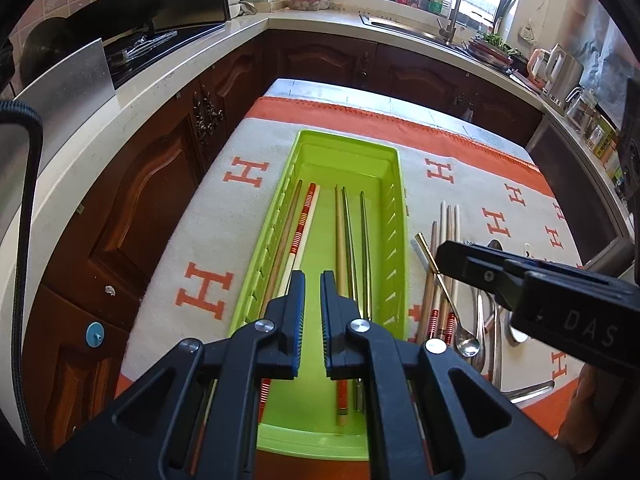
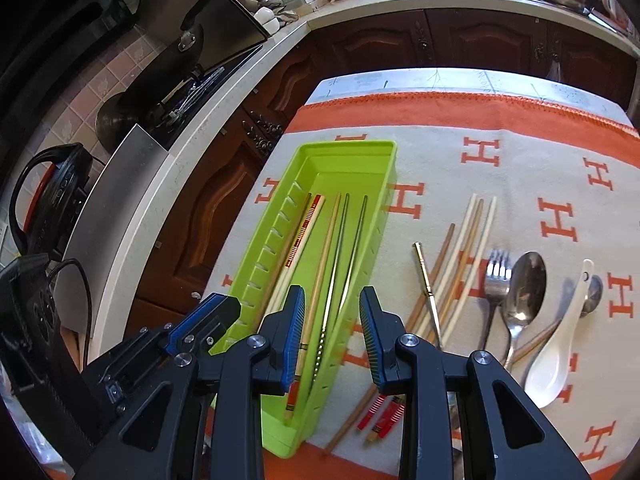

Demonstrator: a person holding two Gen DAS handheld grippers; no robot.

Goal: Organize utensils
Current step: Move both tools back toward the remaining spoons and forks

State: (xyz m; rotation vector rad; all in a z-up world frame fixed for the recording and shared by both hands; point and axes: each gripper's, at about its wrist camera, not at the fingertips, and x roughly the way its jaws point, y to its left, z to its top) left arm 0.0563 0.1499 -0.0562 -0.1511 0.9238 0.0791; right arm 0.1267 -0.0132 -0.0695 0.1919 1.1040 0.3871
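Observation:
A lime-green utensil tray (image 1: 394,184) (image 2: 304,152) lies lengthwise on the cloth and holds several chopsticks (image 1: 340,236) (image 2: 320,248). My left gripper (image 1: 312,284) hovers over the tray's near half, jaws nearly closed with a narrow gap, holding nothing. My right gripper (image 2: 331,304) is open and empty above the tray's right wall; in the left wrist view it shows as a black body (image 1: 560,300) over the loose utensils. More chopsticks (image 2: 460,264), a thin gold utensil (image 2: 426,280), a fork (image 2: 496,280), a metal spoon (image 2: 524,292) and a white ceramic spoon (image 2: 560,344) lie right of the tray.
The table carries a grey and orange cloth with H letters (image 2: 560,220). Dark wooden cabinets (image 1: 152,184) and a pale L-shaped counter (image 1: 168,80) ring the table, with a stove and pan (image 2: 172,80) at left and a sink (image 1: 452,12) at the back.

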